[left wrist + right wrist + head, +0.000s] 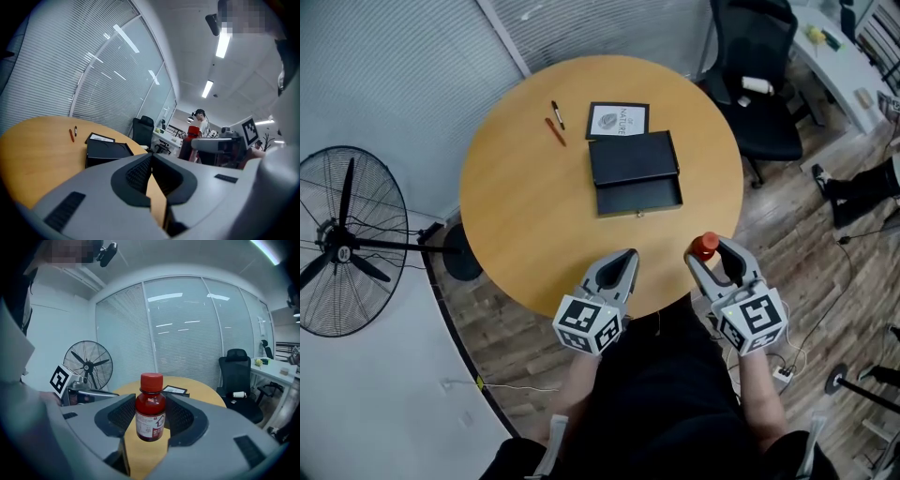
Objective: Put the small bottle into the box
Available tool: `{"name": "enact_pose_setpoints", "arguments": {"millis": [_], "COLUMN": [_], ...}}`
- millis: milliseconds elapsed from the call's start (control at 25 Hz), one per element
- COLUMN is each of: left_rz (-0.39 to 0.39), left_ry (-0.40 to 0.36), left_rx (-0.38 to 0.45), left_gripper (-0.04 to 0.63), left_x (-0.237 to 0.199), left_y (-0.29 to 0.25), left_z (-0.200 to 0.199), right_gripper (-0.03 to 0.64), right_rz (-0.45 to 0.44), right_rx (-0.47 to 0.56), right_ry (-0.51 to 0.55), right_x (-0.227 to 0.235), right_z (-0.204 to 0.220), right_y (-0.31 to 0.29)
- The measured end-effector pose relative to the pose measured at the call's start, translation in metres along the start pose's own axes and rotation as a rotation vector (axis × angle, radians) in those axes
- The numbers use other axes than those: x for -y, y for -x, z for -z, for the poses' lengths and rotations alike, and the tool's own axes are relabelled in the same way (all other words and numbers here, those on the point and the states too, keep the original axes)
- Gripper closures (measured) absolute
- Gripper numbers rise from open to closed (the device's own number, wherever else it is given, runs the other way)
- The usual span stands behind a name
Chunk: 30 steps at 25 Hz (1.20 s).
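The small bottle (150,408) is upright, its long axis vertical and its red cap on top. The fingers of the right gripper (149,422) pinch its sides over the near edge of the tabletop (525,197). The head view shows only the cap. The left gripper (151,161) has its fingers pressed together. The black box (636,172) lies well apart.

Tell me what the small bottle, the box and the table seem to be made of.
The small bottle: glossy, see-through dark red body, so glass or clear plastic; its red cap looks like plastic, its label like paper. The box: matte black, sharp flat panels, probably card or leatherette. The table: smooth, evenly tan wood-look top, possibly laminate.
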<state>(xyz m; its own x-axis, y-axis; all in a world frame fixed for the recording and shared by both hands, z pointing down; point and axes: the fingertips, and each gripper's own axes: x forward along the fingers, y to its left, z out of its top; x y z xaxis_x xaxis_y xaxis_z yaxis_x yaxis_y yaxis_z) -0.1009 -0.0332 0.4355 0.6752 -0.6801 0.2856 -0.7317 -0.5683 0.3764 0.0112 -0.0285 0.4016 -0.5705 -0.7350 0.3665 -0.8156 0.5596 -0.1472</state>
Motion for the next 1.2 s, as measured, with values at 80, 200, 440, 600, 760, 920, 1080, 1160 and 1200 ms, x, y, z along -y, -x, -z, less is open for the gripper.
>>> {"name": "enact_pose_setpoints", "arguments": {"millis": [80, 200, 440, 600, 760, 920, 1080, 1160, 1200], "left_rz": [-0.010, -0.028, -0.067, -0.086, -0.106, -0.116, -0.120, -0.123, -0.124], "left_ry": [0.000, 0.002, 0.014, 0.027, 0.036, 0.040, 0.044, 0.051, 0.055], "left_rx": [-0.004, -0.013, -0.029, -0.042, -0.061, -0.083, -0.103, -0.107, -0.107], "left_gripper": [0.600, 0.600, 0.600, 0.600, 0.600, 0.600, 0.600, 0.600, 0.600], "left_x": [-0.004, -0.009, -0.022, -0.028, -0.034, -0.040, -0.046, -0.047, -0.047], "left_y": [-0.003, -0.005, -0.014, -0.023, -0.033, -0.045, -0.057, -0.062, -0.064], "left_z": [-0.001, -0.002, -0.003, -0.003, -0.001, 0.001, 0.002, 0.003, 0.003], "right_gripper": [0.405, 0.405, 0.405, 0.405, 0.405, 0.403, 0.405, 0.403, 0.403], "right_rz": [-0.014, -0.037, -0.095, -0.124, -0.141, -0.146, -0.149, -0.152, -0.154], "right_rx": [-0.009, -0.026, -0.063, -0.110, -0.143, -0.155, -0.164, -0.169, -0.172], "right_ry": [0.006, 0.010, 0.043, 0.082, 0.113, 0.133, 0.124, 0.119, 0.118], "right_x": [0.003, 0.007, 0.015, 0.022, 0.032, 0.047, 0.060, 0.065, 0.067], "right_z": [0.000, 0.003, 0.008, 0.021, 0.034, 0.045, 0.052, 0.055, 0.057], "right_y": [-0.007, -0.020, -0.055, -0.082, -0.106, -0.126, -0.144, -0.152, -0.157]}}
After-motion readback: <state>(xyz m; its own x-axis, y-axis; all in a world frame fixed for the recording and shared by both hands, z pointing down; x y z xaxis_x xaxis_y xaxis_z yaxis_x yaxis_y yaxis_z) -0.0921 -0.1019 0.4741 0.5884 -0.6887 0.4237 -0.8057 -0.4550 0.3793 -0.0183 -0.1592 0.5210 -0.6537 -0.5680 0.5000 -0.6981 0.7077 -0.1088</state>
